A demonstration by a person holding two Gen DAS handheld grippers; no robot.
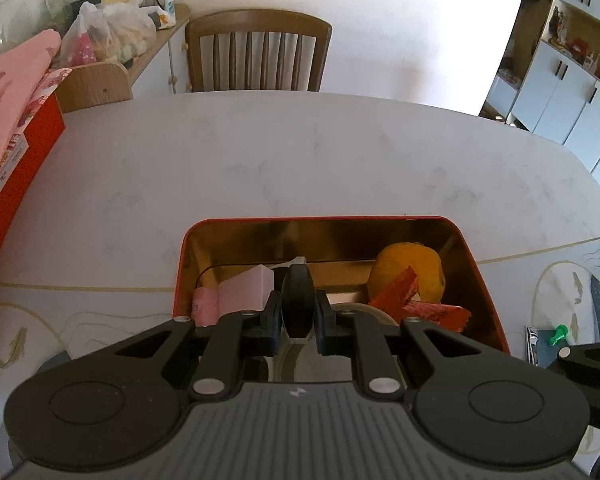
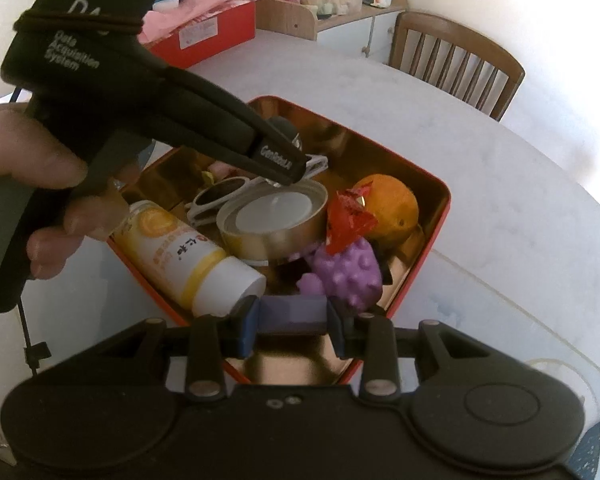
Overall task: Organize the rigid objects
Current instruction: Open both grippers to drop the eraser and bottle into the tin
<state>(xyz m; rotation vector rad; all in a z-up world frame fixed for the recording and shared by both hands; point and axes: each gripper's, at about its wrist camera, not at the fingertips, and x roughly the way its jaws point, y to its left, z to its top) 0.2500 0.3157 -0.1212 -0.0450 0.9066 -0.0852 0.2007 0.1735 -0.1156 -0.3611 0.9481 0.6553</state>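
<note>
A white marble-look table [image 1: 300, 160] fills the scene, with a wooden chair [image 1: 260, 54] at its far edge and a red box [image 1: 16, 184] at far left. Near the middle sits the open red tin [image 2: 428, 256], gold inside, crowded with a yellow-and-white bottle [image 2: 180, 252], a round metal can [image 2: 276, 220], an orange [image 2: 392, 204], a purple knobbly toy [image 2: 352, 276], white sunglasses [image 2: 216, 196] and a red wrapper [image 2: 348, 220]. A hand [image 2: 40, 184] grips the left claw [image 1: 298, 312] by its handle, tilted steeply down over the tin; that claw is clamped on a black disc [image 1: 298, 300] above the can. The right claw [image 2: 292, 318], also angled down at the tin's near corner, pinches a dark purple block [image 2: 292, 314].
</note>
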